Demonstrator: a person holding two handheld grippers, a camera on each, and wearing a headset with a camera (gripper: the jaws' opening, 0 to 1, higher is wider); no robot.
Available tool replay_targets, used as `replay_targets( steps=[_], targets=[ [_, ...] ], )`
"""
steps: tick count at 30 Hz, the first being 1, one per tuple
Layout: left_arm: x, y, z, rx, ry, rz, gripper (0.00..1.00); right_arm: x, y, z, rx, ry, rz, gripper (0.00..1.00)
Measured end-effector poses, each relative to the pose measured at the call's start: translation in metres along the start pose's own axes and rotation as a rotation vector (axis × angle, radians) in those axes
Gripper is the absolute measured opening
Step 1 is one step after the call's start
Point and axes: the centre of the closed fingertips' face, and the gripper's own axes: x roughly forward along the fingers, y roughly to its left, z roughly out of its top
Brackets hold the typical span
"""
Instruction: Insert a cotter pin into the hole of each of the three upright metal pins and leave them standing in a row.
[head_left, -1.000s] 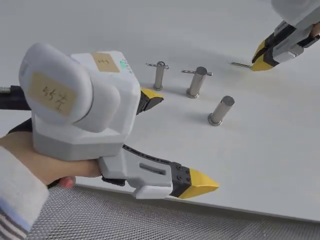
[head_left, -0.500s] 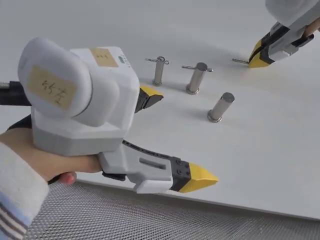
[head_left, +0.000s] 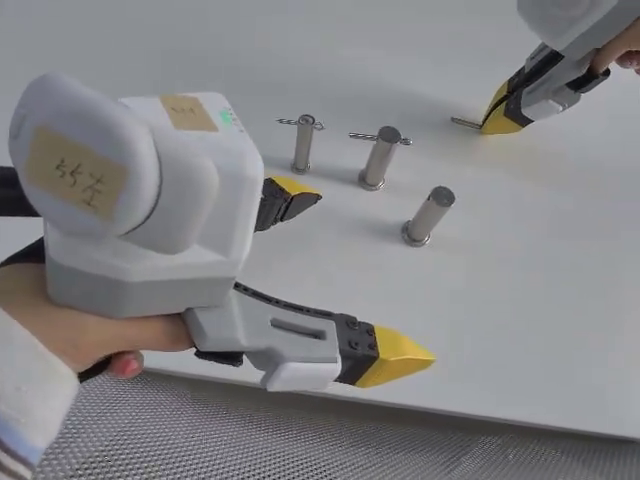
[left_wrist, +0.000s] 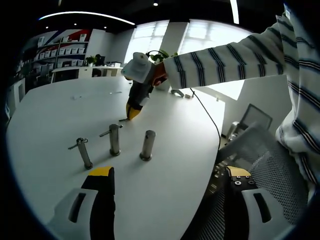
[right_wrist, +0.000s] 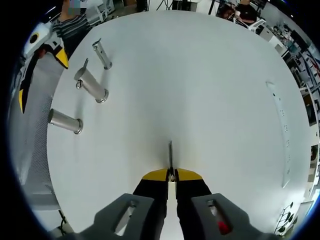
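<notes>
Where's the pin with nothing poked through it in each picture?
Head view: bare pin, right of centre, nearest of three.
Left gripper view: bare pin near centre, rightmost of three.
Right gripper view: bare pin at left edge, lowest of three.
Shared landmark: middle pin beside it, cotter pin through its top.

Three steel pins stand upright. The left pin (head_left: 302, 150) and middle pin (head_left: 376, 162) carry fitted cotters (head_left: 372, 137) crosswise near their tops. The third pin (head_left: 428, 216), at 5 o'clock from the middle, stands plain. At 2 o'clock, my right gripper (head_left: 493, 120) pinches the loose cotter (head_left: 463, 123).
</notes>
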Motion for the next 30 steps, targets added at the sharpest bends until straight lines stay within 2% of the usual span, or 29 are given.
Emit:
replay_targets(
  steps=[2,6,13,19,21,25,30],
  targets=[
    [0.001,-0.001,0.001,0.006,0.004,-0.004,0.88,0.0,-0.002,0.0,0.002,-0.003,-0.004,0.0],
    [0.002,0.0,-0.002,0.026,0.024,-0.001,0.78,-0.001,-0.001,0.0,-0.027,-0.021,-0.002,0.0],
    [0.0,-0.001,-0.002,0.038,0.028,-0.005,0.81,-0.001,0.0,0.003,-0.021,-0.063,-0.031,0.0],
    [-0.002,0.002,-0.006,0.054,0.053,0.004,0.82,-0.001,0.001,0.006,-0.033,-0.036,-0.058,0.0],
    [-0.003,0.003,-0.006,0.061,0.06,0.007,0.82,0.002,-0.006,0.004,-0.02,-0.035,-0.062,0.0],
    [-0.008,0.003,-0.003,0.072,0.061,0.013,0.81,0.002,-0.009,0.003,-0.024,-0.032,-0.081,0.0],
    [-0.012,0.003,0.0,0.064,0.058,0.008,0.81,-0.005,-0.012,0.012,-0.016,-0.079,-0.1,0.0]
  ],
)
